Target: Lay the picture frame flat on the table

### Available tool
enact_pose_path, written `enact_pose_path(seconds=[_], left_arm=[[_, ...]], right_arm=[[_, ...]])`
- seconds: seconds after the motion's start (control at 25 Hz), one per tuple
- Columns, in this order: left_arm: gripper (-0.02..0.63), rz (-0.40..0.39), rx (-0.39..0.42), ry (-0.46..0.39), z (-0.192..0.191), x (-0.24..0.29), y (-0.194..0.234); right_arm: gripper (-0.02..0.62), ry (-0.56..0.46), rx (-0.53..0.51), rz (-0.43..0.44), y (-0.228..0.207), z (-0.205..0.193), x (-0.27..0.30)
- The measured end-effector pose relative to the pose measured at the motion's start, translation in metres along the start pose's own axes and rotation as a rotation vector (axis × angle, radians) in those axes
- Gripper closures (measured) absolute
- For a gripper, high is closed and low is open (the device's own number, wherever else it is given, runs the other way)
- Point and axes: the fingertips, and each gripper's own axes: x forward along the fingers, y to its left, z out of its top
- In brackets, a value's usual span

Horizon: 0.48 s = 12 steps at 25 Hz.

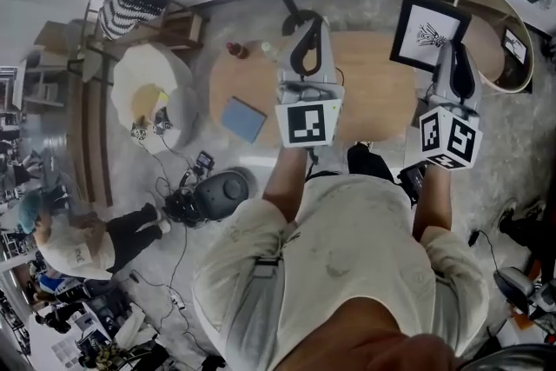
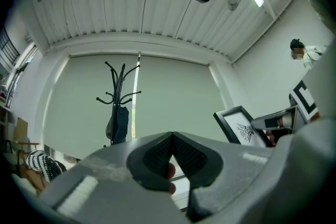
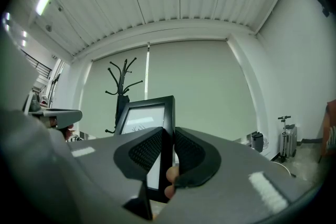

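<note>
The picture frame (image 1: 428, 33) is black with a white mat and a small dark drawing. It is held upright over the right end of the oval wooden table (image 1: 373, 91). My right gripper (image 1: 458, 56) is shut on the frame's right edge, and in the right gripper view the black edge (image 3: 167, 113) stands between the ribbed pads. My left gripper (image 1: 306, 43) hovers over the middle of the table, its jaws shut with nothing between them (image 2: 172, 139). From the left gripper view the frame (image 2: 239, 126) shows at the right.
A blue book (image 1: 243, 118) lies on the table's left part, with a small red object (image 1: 237, 50) at its far left edge. A round tub (image 1: 499, 39) stands right of the table and a white seat (image 1: 152, 96) left of it. A coat rack (image 2: 119, 105) stands by the wall.
</note>
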Motion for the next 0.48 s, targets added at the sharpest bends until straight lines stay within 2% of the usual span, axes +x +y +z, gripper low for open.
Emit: enact_pose_path(seconds=[0.28, 0.48], left_arm=[[0.601, 0.031, 0.022, -0.001, -0.004, 0.044, -0.009], [0.601, 0.05, 0.048, 0.004, -0.013, 0.067, -0.003]], right_arm=[[0.52, 0.013, 0.022, 0.02, -0.029, -0.008, 0.043], [0.52, 0.027, 0.035, 0.049, -0.029, -0.02, 0.073]])
